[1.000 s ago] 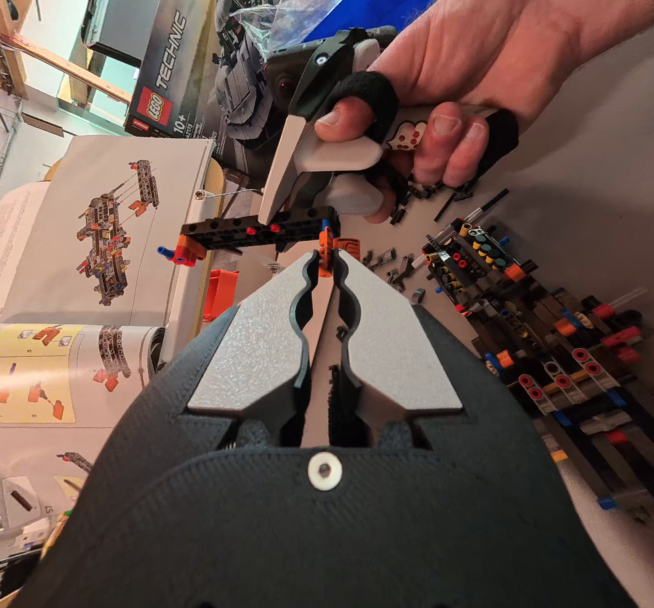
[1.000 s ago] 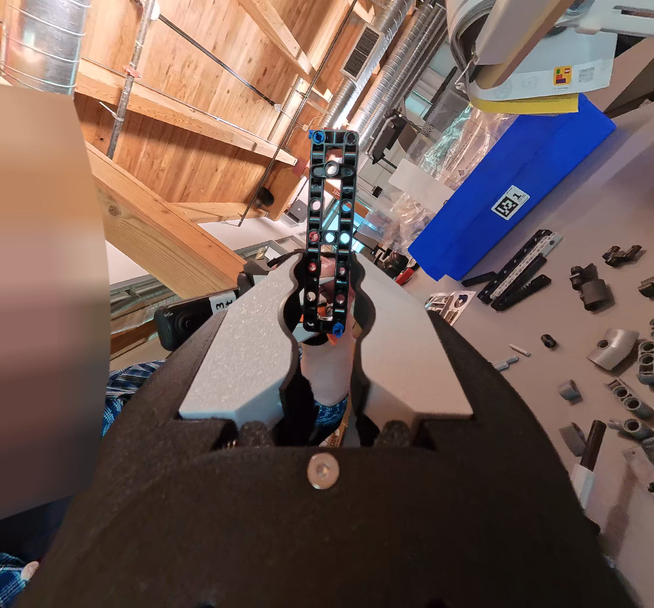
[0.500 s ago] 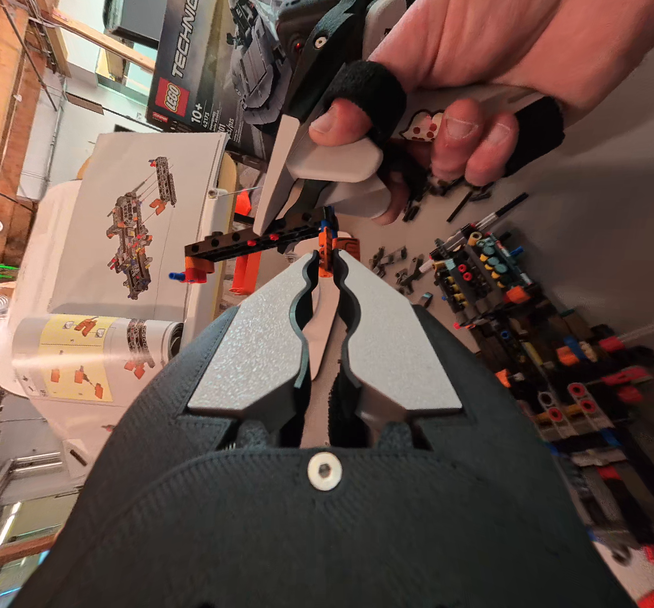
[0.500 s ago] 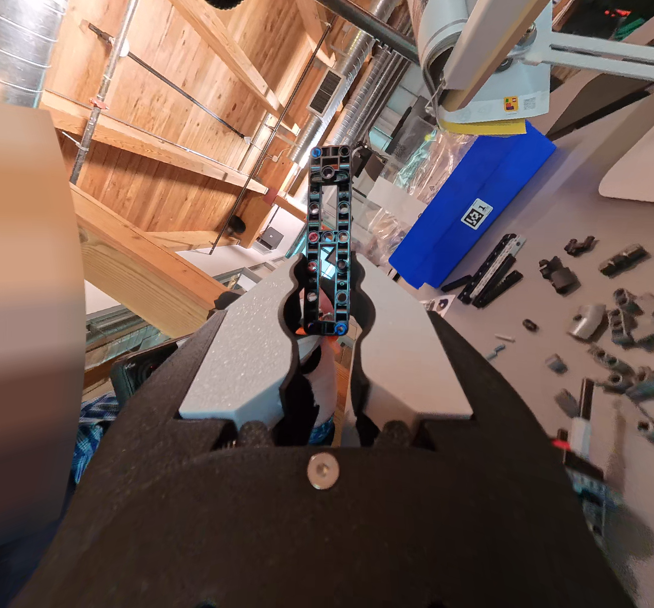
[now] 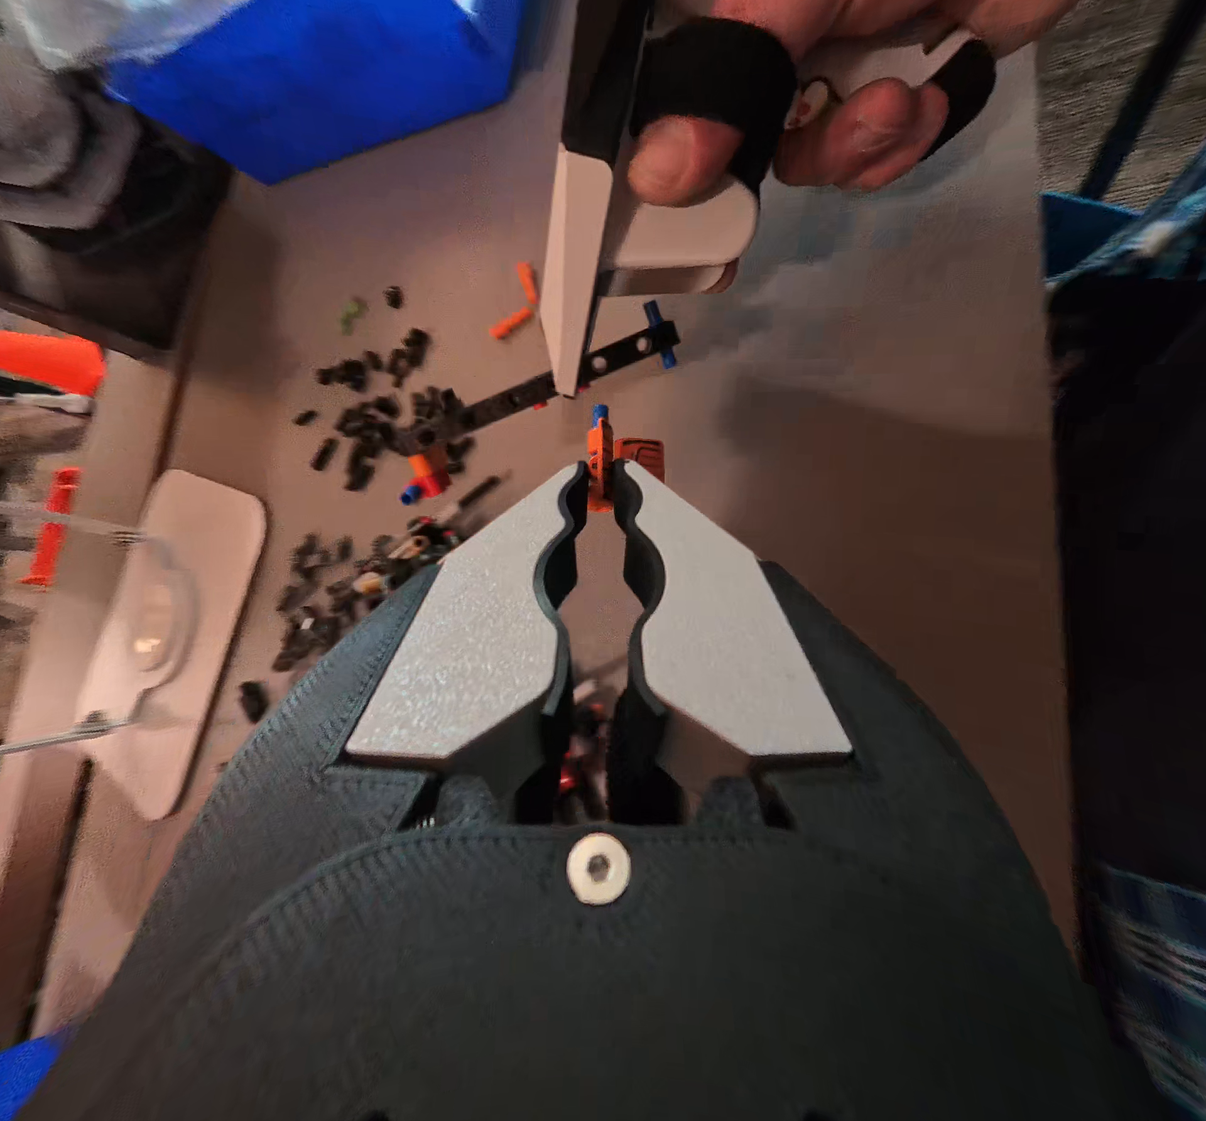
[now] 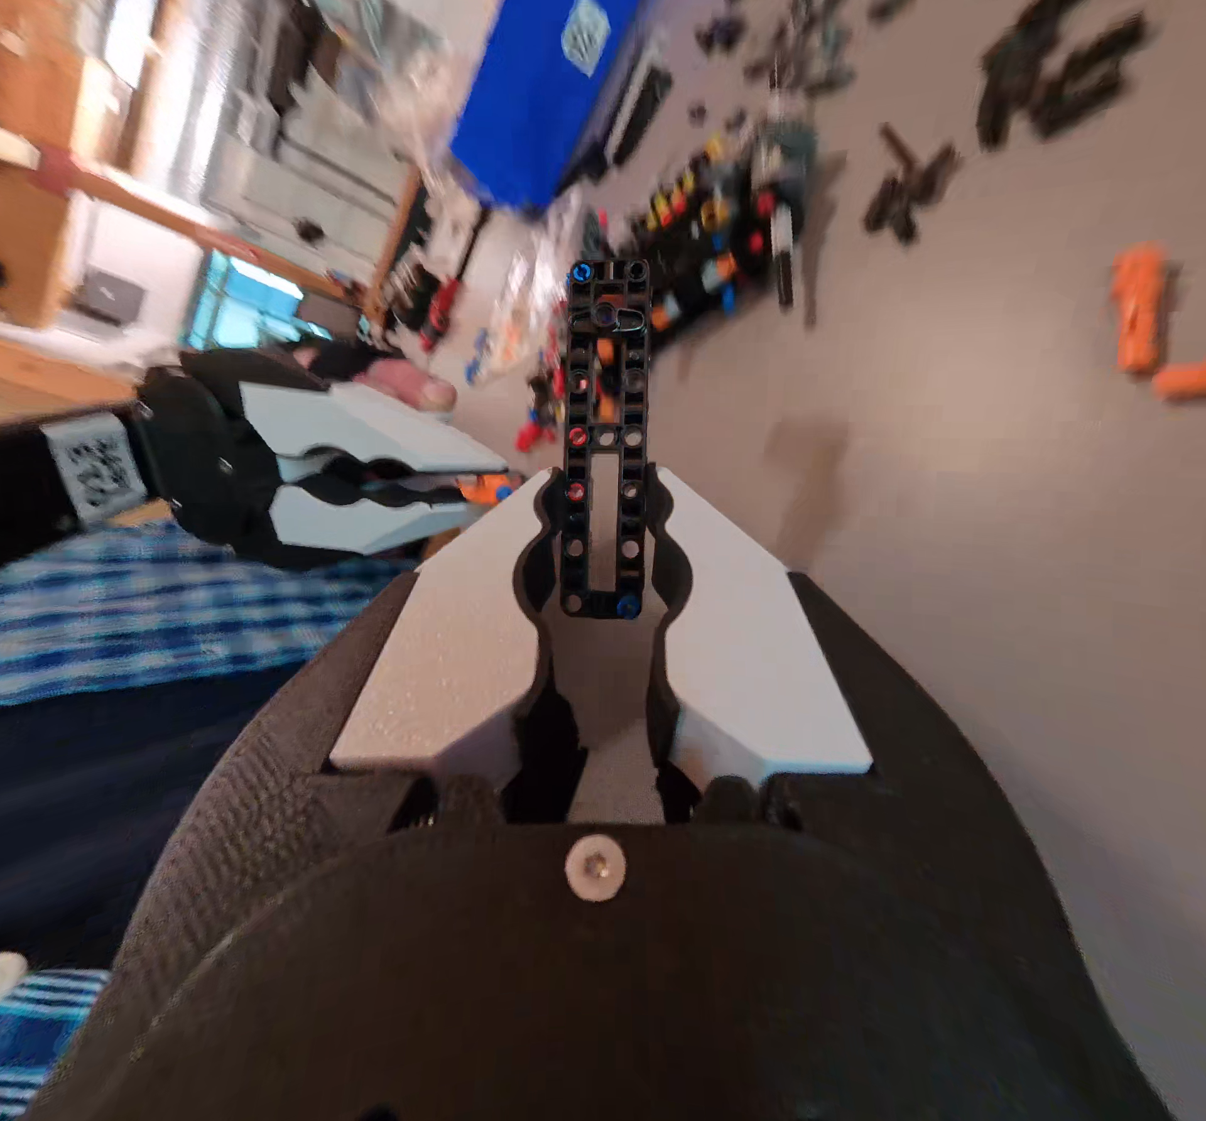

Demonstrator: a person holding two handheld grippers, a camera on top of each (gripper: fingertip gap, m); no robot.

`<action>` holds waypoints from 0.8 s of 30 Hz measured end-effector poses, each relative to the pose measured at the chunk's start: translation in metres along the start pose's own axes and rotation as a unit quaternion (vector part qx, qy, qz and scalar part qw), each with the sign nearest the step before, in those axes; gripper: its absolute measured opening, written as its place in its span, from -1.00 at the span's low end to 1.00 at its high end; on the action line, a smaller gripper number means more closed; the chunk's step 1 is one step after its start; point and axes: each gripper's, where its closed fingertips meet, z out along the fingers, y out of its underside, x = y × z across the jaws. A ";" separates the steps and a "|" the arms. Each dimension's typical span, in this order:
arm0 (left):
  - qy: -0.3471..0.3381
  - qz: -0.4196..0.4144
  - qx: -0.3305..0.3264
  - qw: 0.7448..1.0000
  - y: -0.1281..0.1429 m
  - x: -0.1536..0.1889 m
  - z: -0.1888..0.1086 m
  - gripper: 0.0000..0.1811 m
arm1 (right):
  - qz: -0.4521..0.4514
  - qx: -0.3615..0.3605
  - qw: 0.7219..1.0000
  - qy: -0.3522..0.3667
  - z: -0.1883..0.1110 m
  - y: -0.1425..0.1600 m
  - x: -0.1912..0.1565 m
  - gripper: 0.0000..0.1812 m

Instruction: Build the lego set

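Note:
My left gripper [image 5: 602, 470] is shut on a small orange piece with a blue pin [image 5: 599, 460]. My right gripper [image 6: 603, 477] is shut on the lower part of a long black frame [image 6: 605, 411] with red and blue pins, which sticks out forward. In the left wrist view a hand holds the right gripper [image 5: 569, 382] just above the orange piece, with the black frame [image 5: 620, 354] crosswise and a small gap between them. In the right wrist view the left gripper [image 6: 499, 484] comes in from the left with the orange piece [image 6: 486, 491] beside the frame.
A blue bin [image 5: 313, 65] [image 6: 541, 59] stands at the back. Several loose black pieces [image 5: 378, 411] and orange pieces [image 6: 1139, 313] lie on the grey table [image 5: 848, 502]. A part-built black model [image 6: 705, 248] lies past the frame. Both views are motion-blurred. The tips of one gripper are about 4 cm away from the tips of the other.
Both grippers have swung down towards the table; the booklet, box and ceiling have left view. The orange piece, earlier at the frame's end, now sits slightly apart from it.

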 end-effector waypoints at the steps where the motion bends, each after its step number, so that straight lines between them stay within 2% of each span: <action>1: 0.005 -0.005 -0.004 1.000 0.002 0.007 0.003 -0.92 | -0.004 -0.028 1.000 0.007 0.001 0.013 0.003 -0.76; 5: 0.023 -0.017 -0.029 0.999 0.010 0.025 0.012 -0.92 | 0.001 -0.090 0.996 0.014 0.006 0.041 0.009 -0.76; 7: 0.031 -0.023 -0.041 0.998 0.015 0.033 0.015 -0.92 | -0.017 -0.101 0.994 0.027 0.007 0.044 0.011 -0.76; 11: 0.037 -0.038 -0.058 0.997 0.026 0.040 0.015 -0.92 | -0.116 -0.125 0.980 0.101 0.006 0.041 0.019 -0.59; 13: 0.036 -0.049 -0.062 0.996 0.029 0.040 0.011 -0.92 | -0.185 -0.135 0.964 0.139 0.002 0.039 0.022 -0.52; 16: 0.033 -0.064 -0.064 0.995 0.035 0.041 0.005 -0.92 | -0.325 -0.141 0.912 0.205 -0.009 0.033 0.017 -0.52; 20: 0.026 -0.080 -0.061 0.995 0.041 0.046 -0.005 -0.92 | -0.524 -0.155 0.796 0.261 -0.010 0.043 0.003 -0.65; 22: 0.022 -0.085 -0.059 0.994 0.043 0.047 -0.008 -0.92 | -0.578 -0.164 0.744 0.292 -0.006 0.049 0.009 -0.68; 24: 0.019 -0.084 -0.059 0.995 0.045 0.047 -0.010 -0.92 | -0.610 -0.164 0.707 0.317 -0.002 0.049 0.015 -0.72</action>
